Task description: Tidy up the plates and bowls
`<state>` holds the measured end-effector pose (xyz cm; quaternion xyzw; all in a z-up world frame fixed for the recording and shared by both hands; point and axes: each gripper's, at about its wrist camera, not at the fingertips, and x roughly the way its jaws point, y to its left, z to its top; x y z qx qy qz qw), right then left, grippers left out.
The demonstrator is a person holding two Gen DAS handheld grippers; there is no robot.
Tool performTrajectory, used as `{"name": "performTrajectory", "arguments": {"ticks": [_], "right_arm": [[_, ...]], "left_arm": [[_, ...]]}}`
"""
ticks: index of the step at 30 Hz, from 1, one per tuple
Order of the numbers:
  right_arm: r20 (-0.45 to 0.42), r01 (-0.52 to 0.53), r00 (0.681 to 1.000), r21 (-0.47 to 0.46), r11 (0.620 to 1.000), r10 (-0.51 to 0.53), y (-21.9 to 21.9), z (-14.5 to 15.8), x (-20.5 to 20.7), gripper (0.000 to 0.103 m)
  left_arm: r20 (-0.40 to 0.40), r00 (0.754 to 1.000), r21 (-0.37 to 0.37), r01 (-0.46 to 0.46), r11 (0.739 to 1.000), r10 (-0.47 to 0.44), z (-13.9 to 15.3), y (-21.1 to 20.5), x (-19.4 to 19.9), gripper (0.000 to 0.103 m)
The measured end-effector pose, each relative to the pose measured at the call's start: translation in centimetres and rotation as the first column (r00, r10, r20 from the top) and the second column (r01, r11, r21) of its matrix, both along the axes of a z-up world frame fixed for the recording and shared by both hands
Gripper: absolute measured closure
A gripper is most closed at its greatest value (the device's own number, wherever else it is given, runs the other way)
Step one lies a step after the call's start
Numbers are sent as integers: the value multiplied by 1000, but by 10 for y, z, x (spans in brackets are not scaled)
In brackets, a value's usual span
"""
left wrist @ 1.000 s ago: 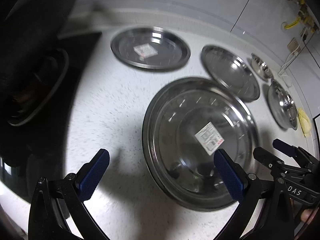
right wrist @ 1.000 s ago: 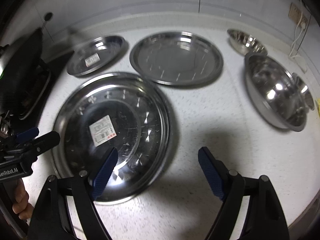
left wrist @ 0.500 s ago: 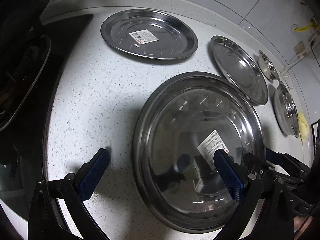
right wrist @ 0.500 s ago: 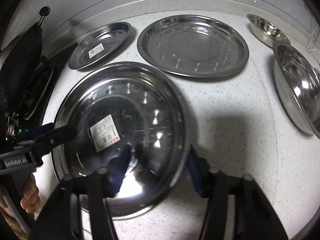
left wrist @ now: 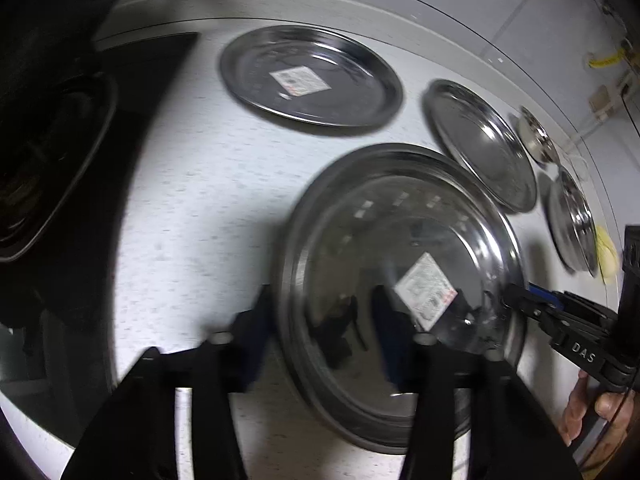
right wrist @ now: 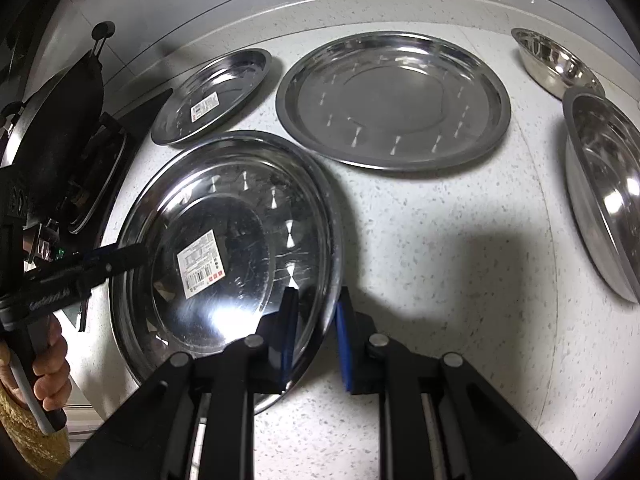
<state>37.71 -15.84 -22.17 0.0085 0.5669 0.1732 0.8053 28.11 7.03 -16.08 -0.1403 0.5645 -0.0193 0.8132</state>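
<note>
A large steel plate (left wrist: 400, 216) (right wrist: 240, 208) with a white label lies on the speckled counter (right wrist: 440, 280). My left gripper (left wrist: 324, 334) straddles its left rim, one blurred finger outside and one over the plate's floor. Its jaws are closing and a wide gap still shows. From the right wrist view, the left gripper (right wrist: 120, 258) reaches over that same rim. My right gripper (right wrist: 316, 336) (left wrist: 520, 300) has its blue pads on either side of the plate's right rim. Its jaws are closing too, and a sliver of counter shows between the rim and the outer pad.
Behind lie a smaller labelled plate (right wrist: 212, 96) (left wrist: 308, 80) and a plain wide plate (right wrist: 392, 100) (left wrist: 480, 144). A small bowl (right wrist: 556, 64) and a big bowl (right wrist: 604, 184) stand on the right. A black stove with a pan (right wrist: 60, 120) borders the left.
Both pairs of jaws have narrowed from wide open around opposite rims of the large labelled plate. The right gripper has come down closer over its rim.
</note>
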Motion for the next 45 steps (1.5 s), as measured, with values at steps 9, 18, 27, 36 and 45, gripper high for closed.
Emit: {"name": "performTrajectory", "arguments": {"ticks": [9, 18, 27, 36, 45], "right_arm": [[21, -2, 1000, 0, 1000, 2, -1, 1, -3, 87], [95, -20, 995, 48, 999, 15, 10, 44, -36, 90], [157, -54, 987, 77, 996, 41, 36, 84, -98, 90], [86, -49, 995, -3, 999, 49, 68, 51, -143, 90], [41, -35, 998, -59, 998, 38, 86, 16, -145, 90]], "left_arm": [[-11, 996, -26, -84, 996, 84, -3, 22, -16, 98], [78, 992, -10, -101, 995, 101, 42, 27, -48, 98], [142, 987, -20, -67, 998, 70, 80, 51, -107, 97], [133, 991, -11, -33, 999, 35, 61, 70, -152, 97], [73, 997, -25, -26, 999, 28, 15, 83, -147, 97]]}}
